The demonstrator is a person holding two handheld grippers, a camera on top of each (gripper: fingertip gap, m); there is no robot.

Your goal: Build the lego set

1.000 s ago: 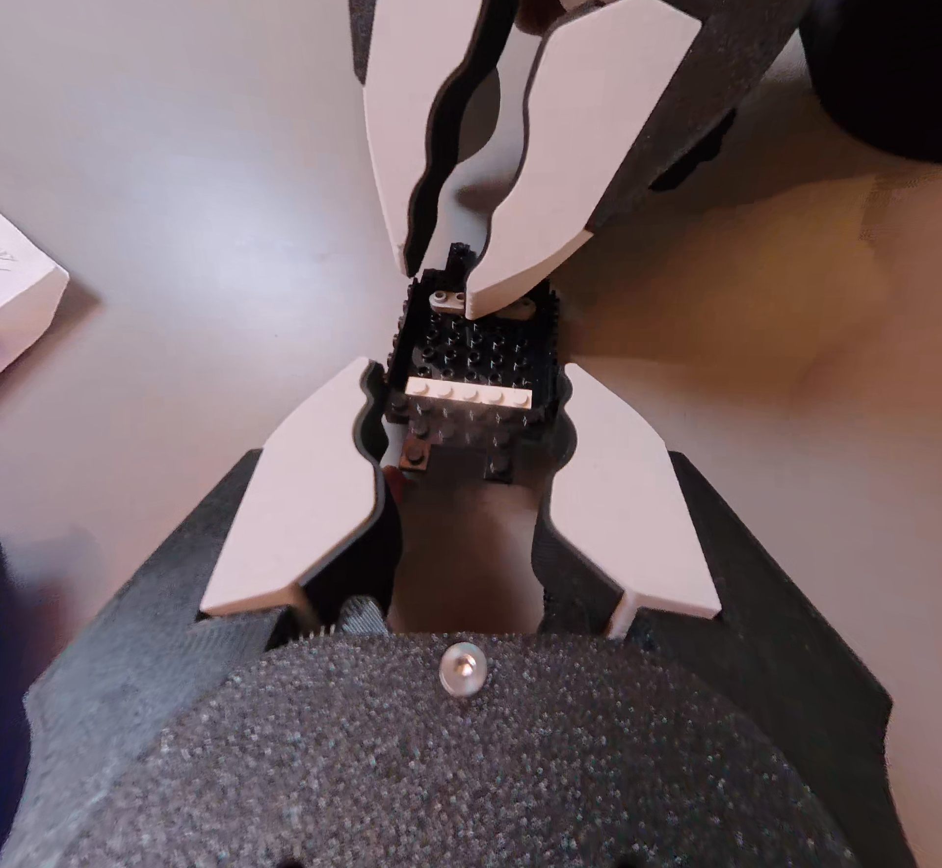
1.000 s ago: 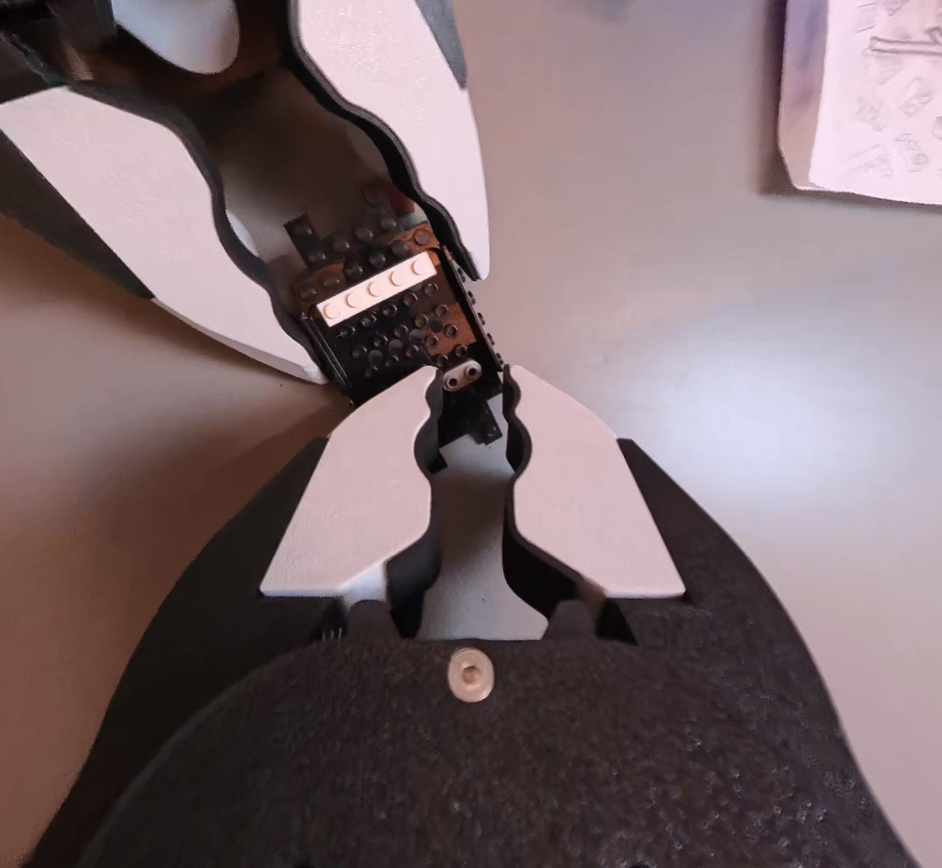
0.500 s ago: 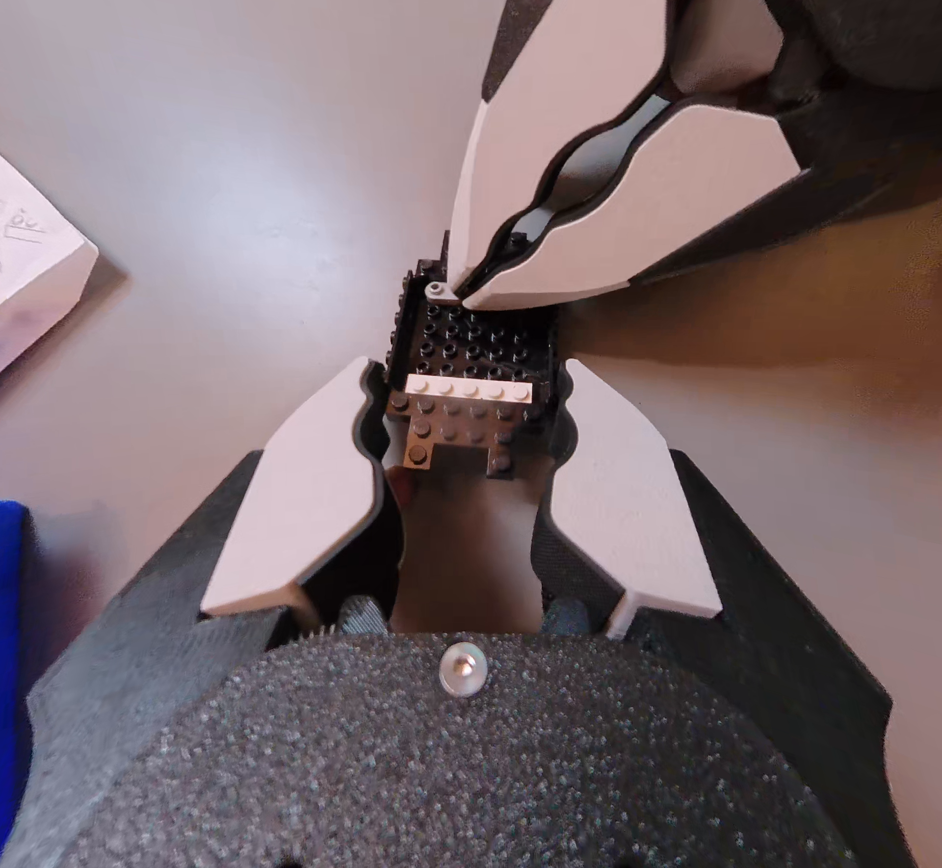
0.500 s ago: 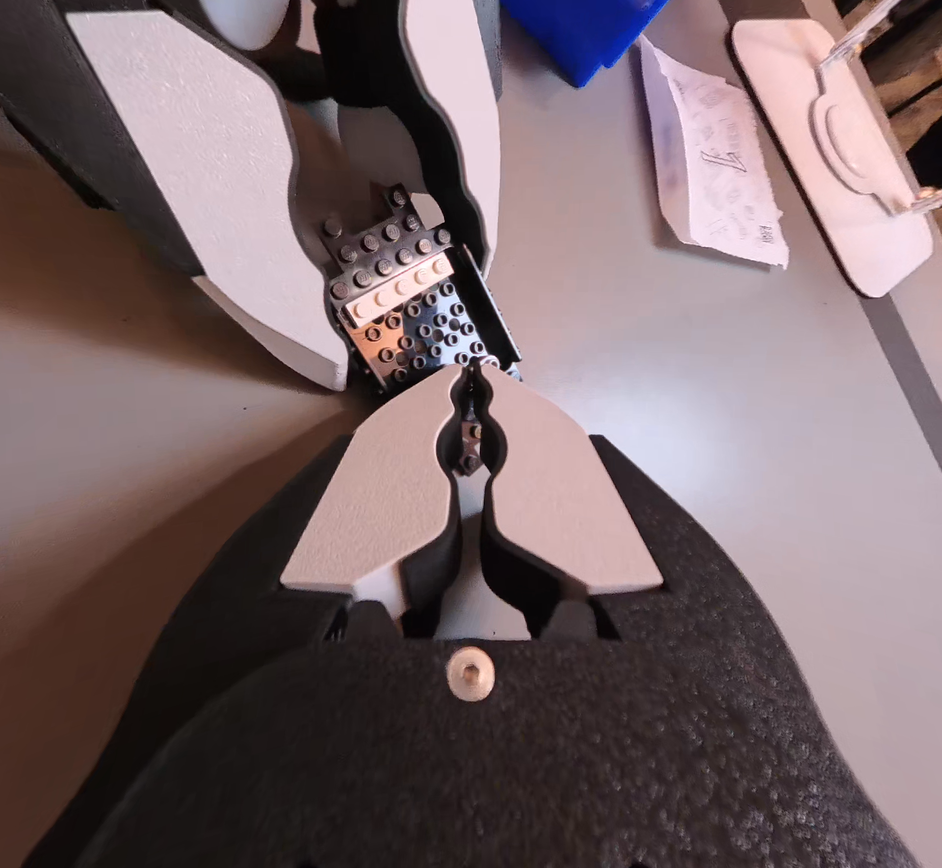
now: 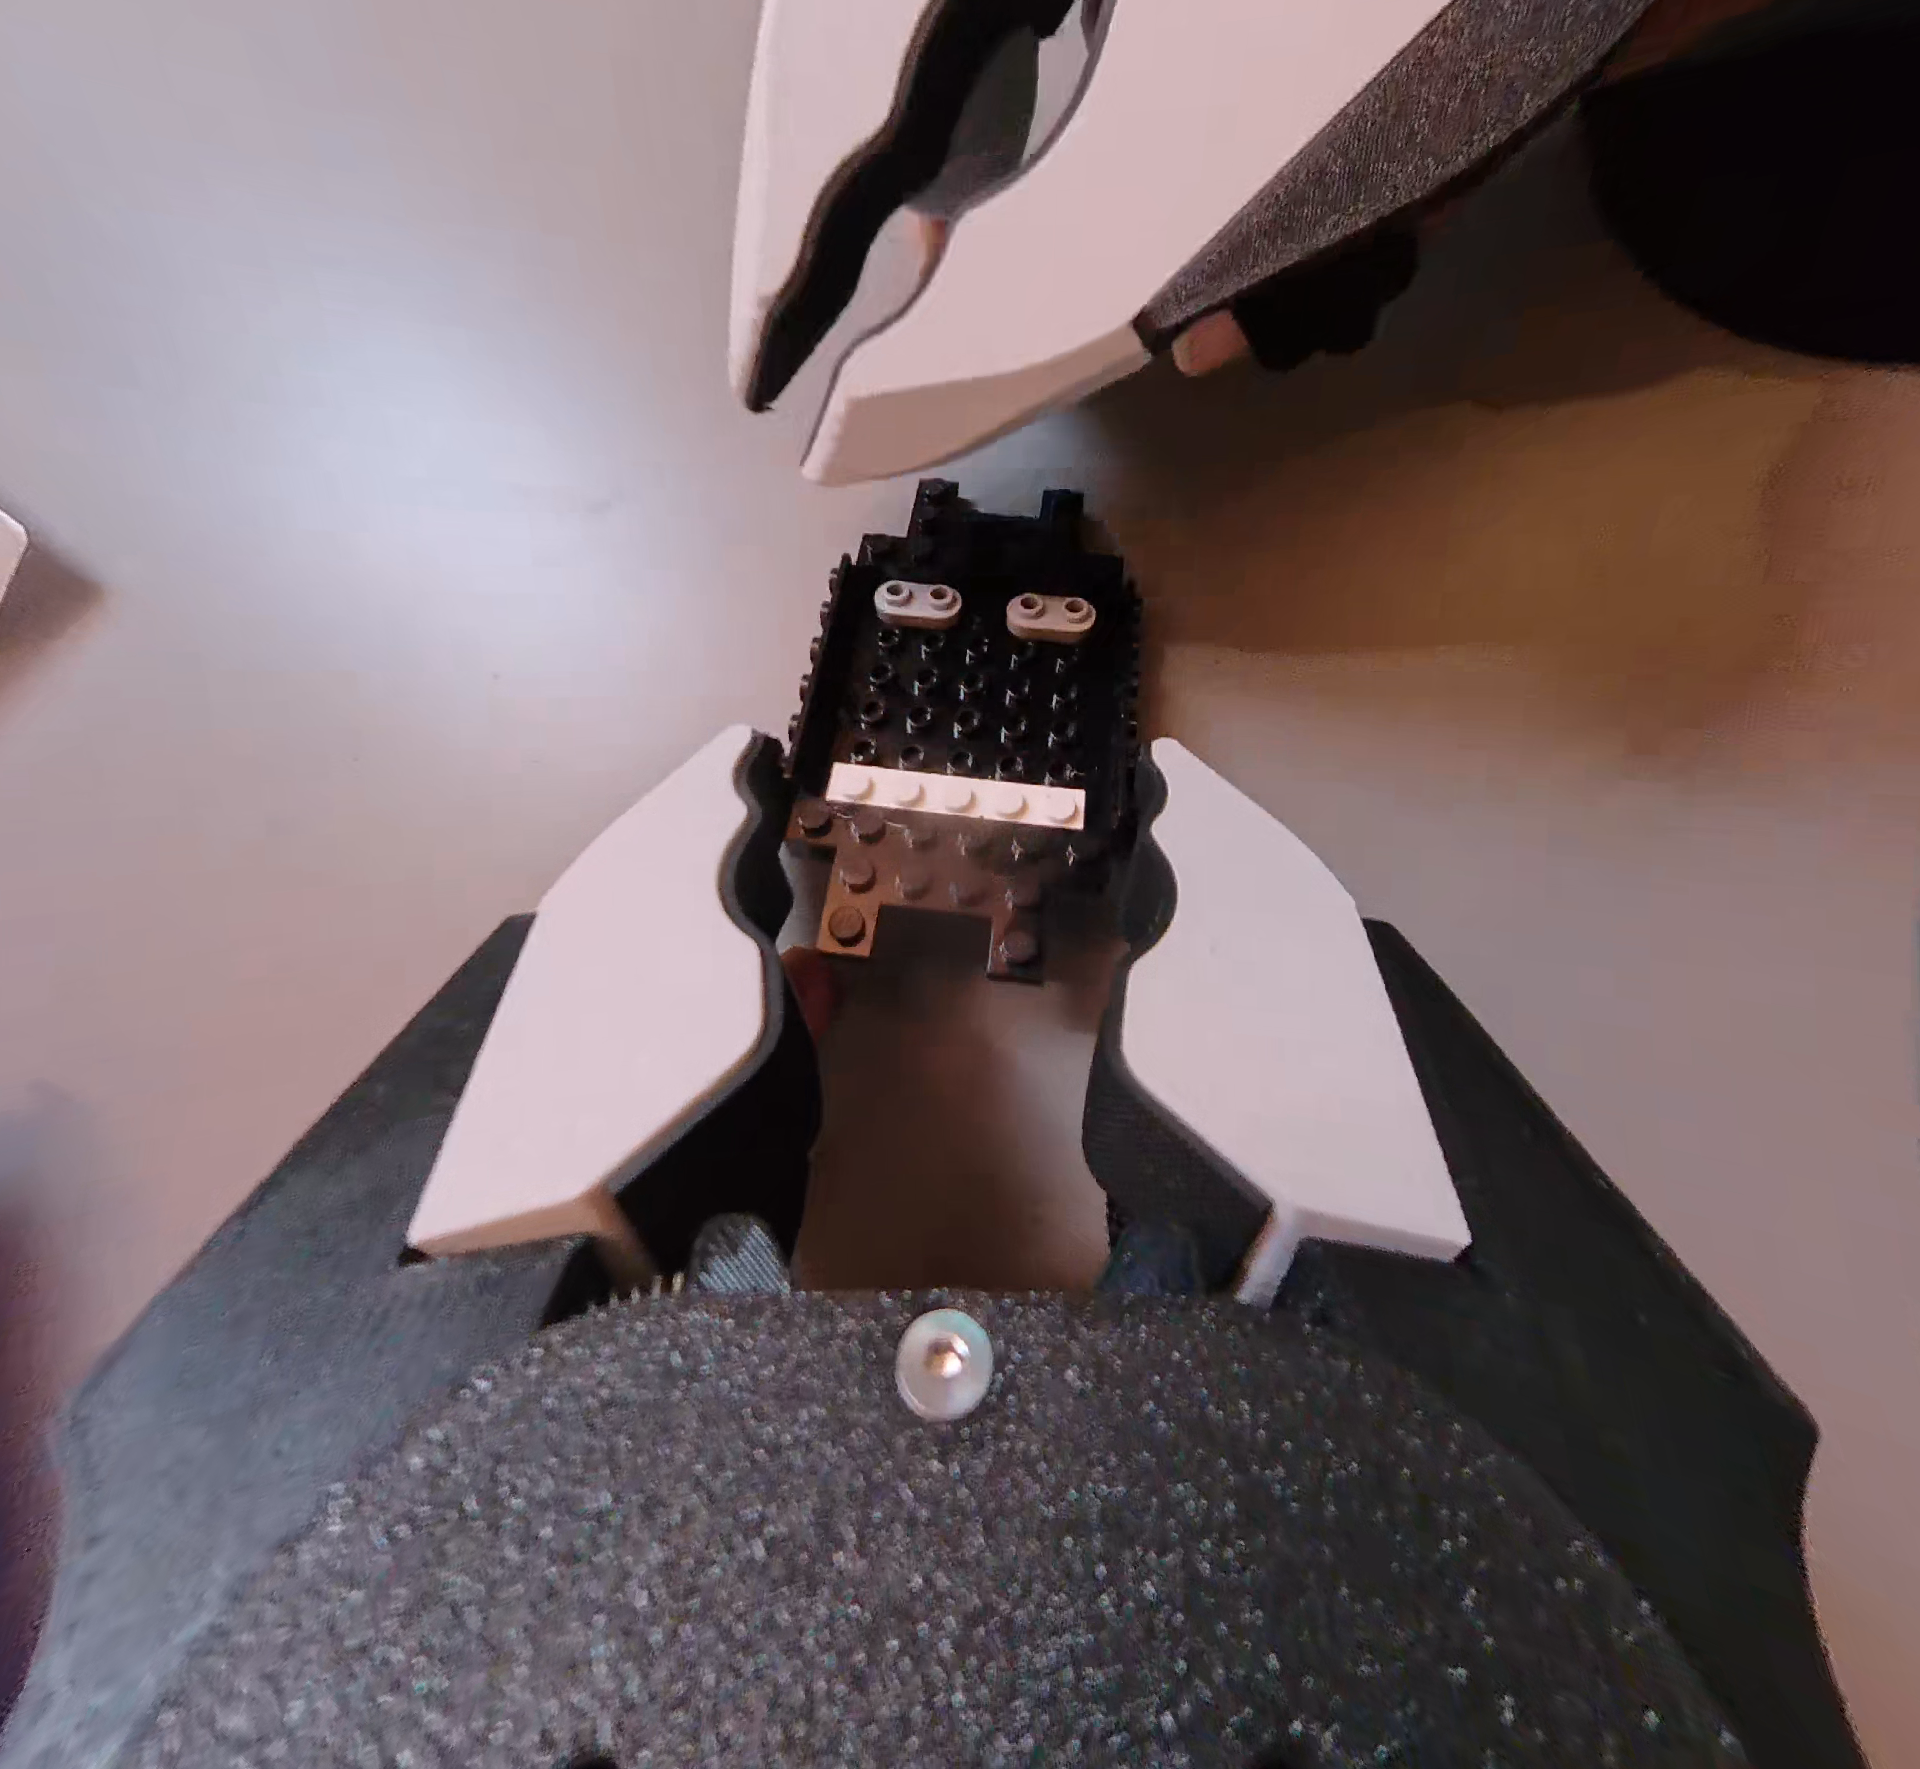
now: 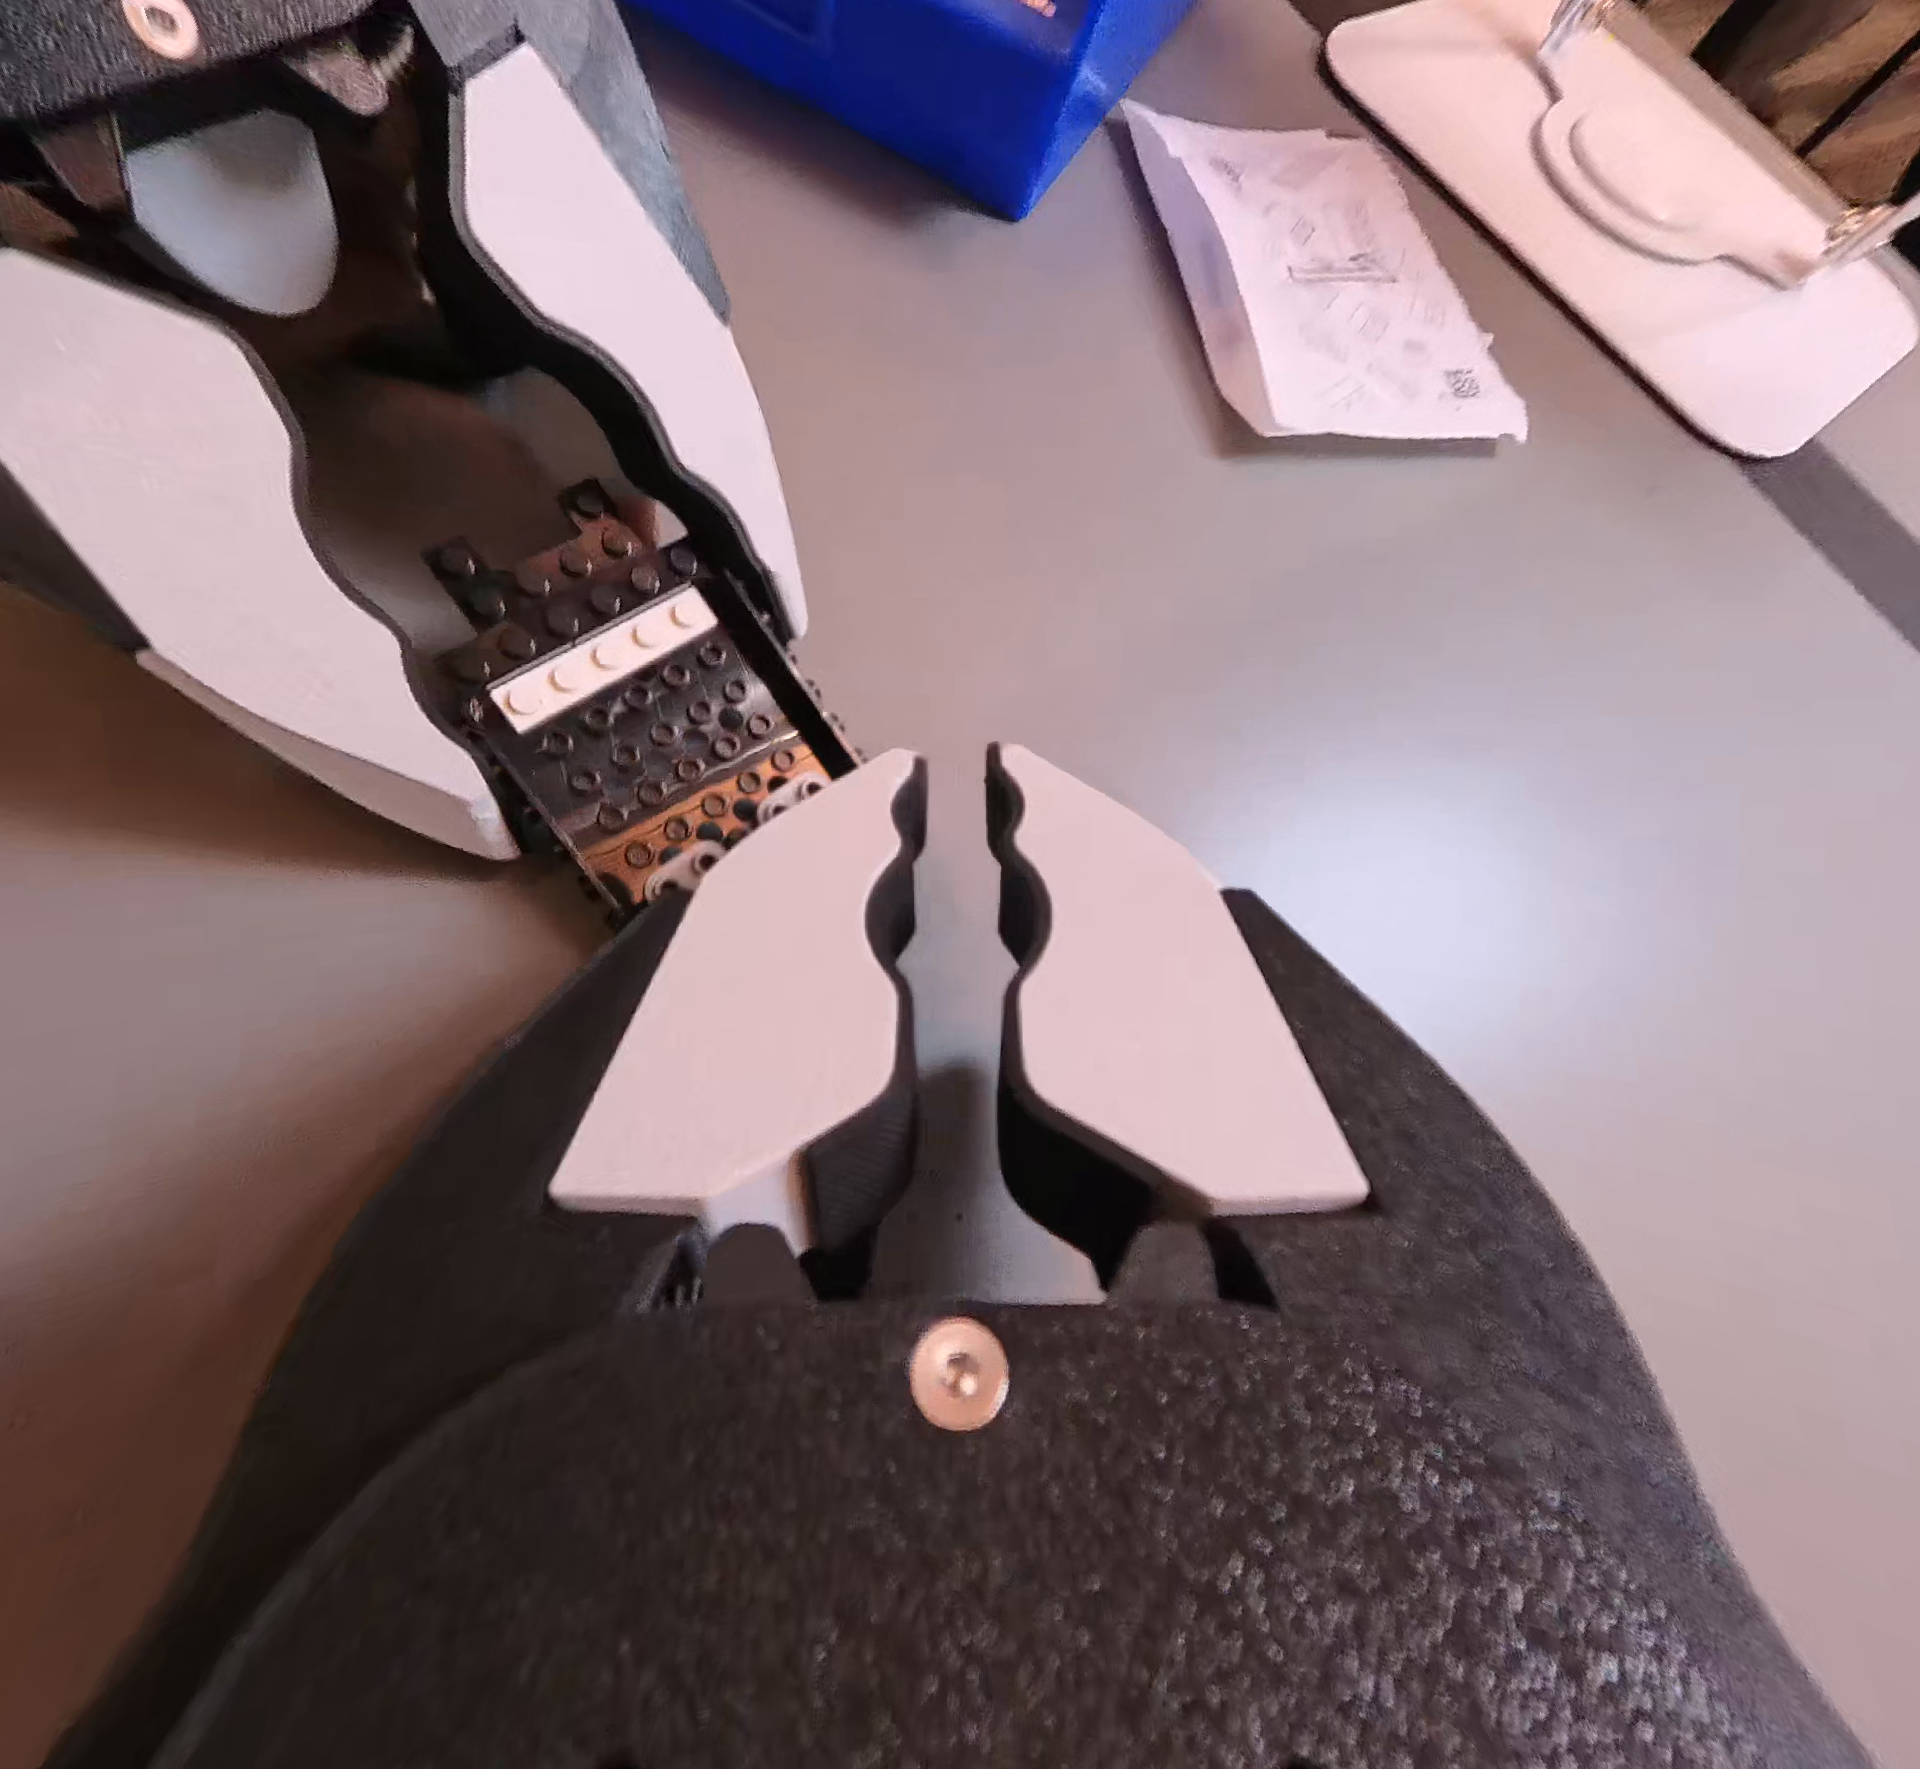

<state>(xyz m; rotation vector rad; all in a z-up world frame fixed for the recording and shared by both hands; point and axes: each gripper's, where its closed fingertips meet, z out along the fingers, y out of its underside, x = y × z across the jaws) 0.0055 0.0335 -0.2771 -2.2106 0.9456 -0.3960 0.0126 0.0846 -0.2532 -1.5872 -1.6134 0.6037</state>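
The black brick build (image 5: 966,711) sat clamped by its sides in my left tongs (image 5: 956,748), over the grey table (image 5: 364,369). It had a white strip (image 5: 961,797) across its near end and two small grey plates (image 5: 920,602) at its far end. My right tongs (image 6: 953,763) hovered just beside that far end, narrowly parted and empty. Beyond lay a blue bin (image 6: 935,57), a printed sheet (image 6: 1320,275) and a white stand base (image 6: 1621,192)

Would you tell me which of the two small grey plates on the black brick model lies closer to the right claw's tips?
In the left wrist view, the left-hand grey plate: it sits almost below the right claw, while the other grey plate lies further right.
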